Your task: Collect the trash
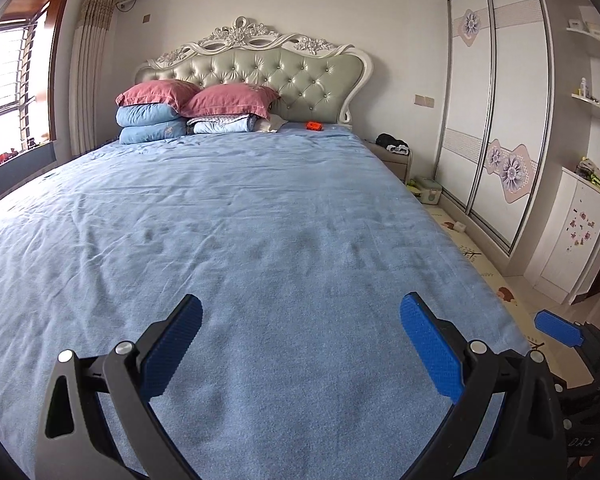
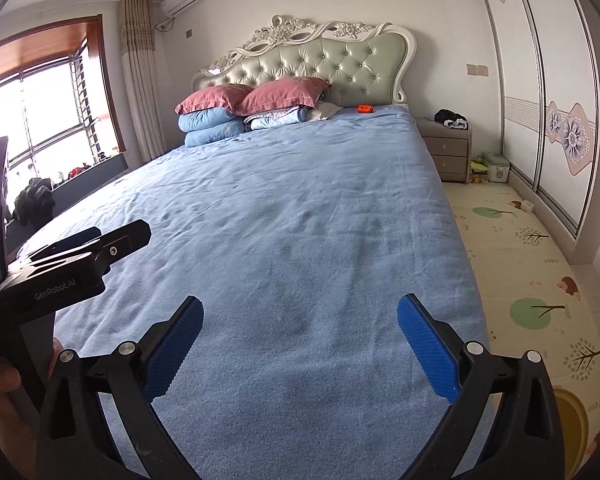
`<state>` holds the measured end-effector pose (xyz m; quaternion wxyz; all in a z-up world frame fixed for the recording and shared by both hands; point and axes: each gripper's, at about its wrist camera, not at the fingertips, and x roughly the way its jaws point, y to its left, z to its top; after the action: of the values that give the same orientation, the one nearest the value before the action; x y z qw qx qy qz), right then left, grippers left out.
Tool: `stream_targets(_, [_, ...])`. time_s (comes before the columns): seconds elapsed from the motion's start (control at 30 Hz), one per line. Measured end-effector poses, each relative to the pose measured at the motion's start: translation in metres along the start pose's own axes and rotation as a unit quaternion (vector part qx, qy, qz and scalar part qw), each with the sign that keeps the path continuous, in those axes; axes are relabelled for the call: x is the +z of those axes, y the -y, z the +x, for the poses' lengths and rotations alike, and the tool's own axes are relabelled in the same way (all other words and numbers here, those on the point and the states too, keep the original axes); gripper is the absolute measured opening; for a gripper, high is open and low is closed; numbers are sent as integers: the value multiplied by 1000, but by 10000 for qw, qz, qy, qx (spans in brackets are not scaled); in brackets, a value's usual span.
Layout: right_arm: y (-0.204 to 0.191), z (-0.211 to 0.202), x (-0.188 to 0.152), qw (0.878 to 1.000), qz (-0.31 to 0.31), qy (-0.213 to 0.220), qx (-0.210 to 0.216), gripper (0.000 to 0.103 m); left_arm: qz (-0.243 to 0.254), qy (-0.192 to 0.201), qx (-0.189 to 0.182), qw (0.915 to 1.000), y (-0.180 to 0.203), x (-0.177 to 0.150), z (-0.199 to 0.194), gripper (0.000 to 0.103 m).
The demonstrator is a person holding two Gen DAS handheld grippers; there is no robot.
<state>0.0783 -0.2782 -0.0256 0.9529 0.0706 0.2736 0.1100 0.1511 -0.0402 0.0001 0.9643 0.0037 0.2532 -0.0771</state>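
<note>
A small orange-red item (image 1: 314,126) (image 2: 364,109) lies on the blue sheet at the far end of the bed, just below the headboard and right of the pillows. My left gripper (image 1: 301,312) hovers open over the near end of the bed with nothing between its blue pads. My right gripper (image 2: 300,312) also stands open and empty over the sheet near the bed's right edge. In the left wrist view one blue pad of the right gripper (image 1: 558,330) shows at the lower right. The left gripper's black body (image 2: 72,268) appears at the left of the right wrist view.
Red and blue pillows (image 1: 196,108) and folded bedding are stacked at the headboard (image 1: 260,68). A nightstand (image 2: 448,152) with dark clothing stands right of the bed, then a box on the patterned play mat (image 2: 520,260). Sliding wardrobe doors (image 1: 496,120) line the right wall. A window (image 2: 40,120) is on the left.
</note>
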Motion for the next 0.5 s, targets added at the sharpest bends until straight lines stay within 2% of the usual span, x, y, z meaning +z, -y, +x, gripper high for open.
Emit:
stream_targets(0.3, [-2, 5, -1, 9999, -39, -107, 24, 94, -167, 117, 44, 9998, -7, 5, -2, 99])
stream_targets(0.5, [-4, 6, 0, 9999, -23, -152, 57, 94, -86, 18, 149, 9999, -7, 9, 0, 99])
